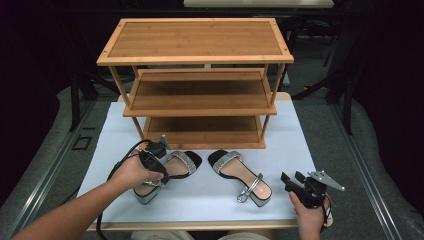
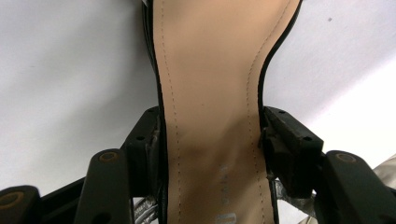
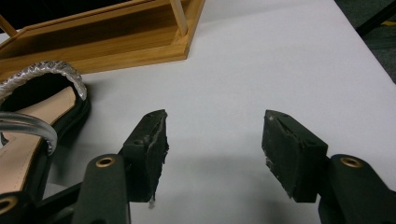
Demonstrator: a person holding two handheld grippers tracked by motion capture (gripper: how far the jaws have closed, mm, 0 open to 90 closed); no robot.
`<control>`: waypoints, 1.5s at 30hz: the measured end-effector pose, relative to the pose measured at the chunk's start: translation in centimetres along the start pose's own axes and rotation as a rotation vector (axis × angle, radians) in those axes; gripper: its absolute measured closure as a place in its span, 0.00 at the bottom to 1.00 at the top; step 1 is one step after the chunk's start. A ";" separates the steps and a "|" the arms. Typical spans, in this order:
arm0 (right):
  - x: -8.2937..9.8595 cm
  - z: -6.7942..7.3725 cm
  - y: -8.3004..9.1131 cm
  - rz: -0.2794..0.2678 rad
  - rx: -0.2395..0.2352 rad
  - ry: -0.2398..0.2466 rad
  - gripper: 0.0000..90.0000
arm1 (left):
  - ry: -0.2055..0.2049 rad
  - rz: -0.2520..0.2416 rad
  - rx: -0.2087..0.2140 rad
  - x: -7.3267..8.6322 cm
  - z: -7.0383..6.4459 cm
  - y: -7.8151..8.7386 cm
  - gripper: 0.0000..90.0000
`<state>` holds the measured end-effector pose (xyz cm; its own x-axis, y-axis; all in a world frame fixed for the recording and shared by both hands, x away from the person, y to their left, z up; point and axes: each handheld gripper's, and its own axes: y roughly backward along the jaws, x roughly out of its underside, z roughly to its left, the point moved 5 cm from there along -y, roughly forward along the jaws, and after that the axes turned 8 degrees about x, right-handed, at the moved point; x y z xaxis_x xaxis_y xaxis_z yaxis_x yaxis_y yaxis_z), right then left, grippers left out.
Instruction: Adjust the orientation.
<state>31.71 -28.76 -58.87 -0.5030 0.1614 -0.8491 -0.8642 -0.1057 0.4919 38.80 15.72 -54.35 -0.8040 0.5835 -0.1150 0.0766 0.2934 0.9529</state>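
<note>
Tan insole fills our left gripper (image 2: 210,135): its jaws pinch the waist of the left sandal (image 1: 167,172), which lies on the white table sheet (image 1: 210,197) before the bamboo rack (image 1: 200,80). We judge the grasp made; next comes a level lift toward a shelf. Faded grey print on the insole is unreadable. The right sandal (image 1: 242,175) waits beside our right gripper (image 3: 212,149), jaws wide and empty.

Left forearm enters from lower left of the high view, hand wrapped round the left gripper (image 1: 159,162) at lower centre-left, jaws pointing down, clamped on something between them. Right gripper (image 1: 291,179) at lower right, held in the right hand (image 1: 309,214), jaws spread wide, nothing between them
</note>
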 end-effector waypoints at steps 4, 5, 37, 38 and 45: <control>0.0 -0.1 0.0 0.006 -0.001 -0.003 0.44 | 0.003 -0.009 -0.001 0.0 0.0 0.7 0.48; 0.0 -0.1 0.0 0.006 -0.001 -0.003 0.44 | 0.007 -0.014 0.000 0.0 -0.1 0.9 0.48; 0.1 -0.3 -0.1 0.009 -0.008 -0.038 0.44 | 0.176 -0.192 -0.033 -4.6 2.5 -0.7 0.47; 0.1 -0.3 0.0 0.013 -0.011 -0.038 0.44 | 0.177 -0.197 -0.028 -4.5 2.6 -0.6 0.47; 0.1 -0.4 -0.1 0.011 -0.009 -0.041 0.44 | 0.180 -0.208 0.003 -4.3 3.0 0.2 0.47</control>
<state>31.77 -29.11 -59.04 -0.5122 0.2002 -0.8352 -0.8588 -0.1165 0.4988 43.98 15.53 -54.49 -0.8946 0.3661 -0.2562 -0.0999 0.3951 0.9132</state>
